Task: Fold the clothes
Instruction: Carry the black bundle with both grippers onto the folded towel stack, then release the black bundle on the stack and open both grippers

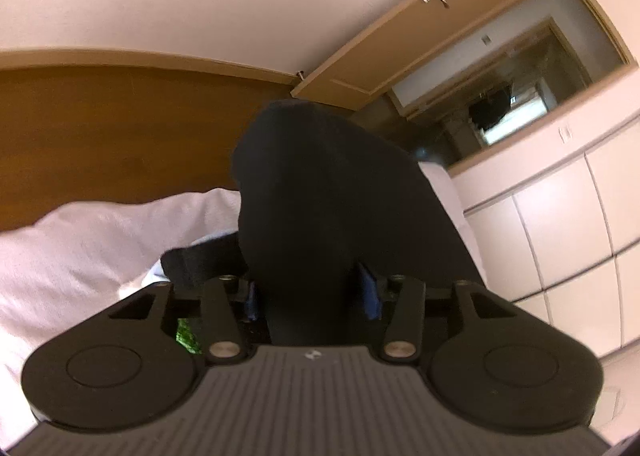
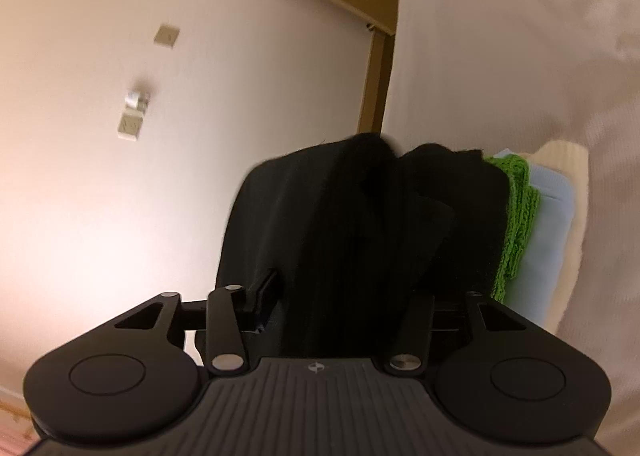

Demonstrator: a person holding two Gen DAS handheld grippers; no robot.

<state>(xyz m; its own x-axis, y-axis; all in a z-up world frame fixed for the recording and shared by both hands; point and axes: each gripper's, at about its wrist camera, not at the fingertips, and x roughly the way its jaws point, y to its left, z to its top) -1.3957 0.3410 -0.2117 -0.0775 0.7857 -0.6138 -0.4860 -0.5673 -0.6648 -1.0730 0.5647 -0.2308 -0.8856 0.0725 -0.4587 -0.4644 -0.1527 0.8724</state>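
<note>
Your left gripper [image 1: 312,288] has a thick bundle of black fabric garment [image 1: 328,192] bulging up between its blue-padded fingers [image 1: 370,292], and it appears clamped on it. Your right gripper [image 2: 344,296] likewise carries the black cloth between its jaws; whether its pads actually press I cannot tell. Just right of that gripper sits a stack of folded clothes: a green knitted piece [image 2: 518,216], a pale blue one [image 2: 550,240] and a cream one [image 2: 568,176]. Those look done; the black garment likely goes on next.

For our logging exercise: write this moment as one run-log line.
task: fold clothes | left gripper: black garment between jaws | right gripper: black garment between jaws | beside it: green knit, light blue cloth
</note>
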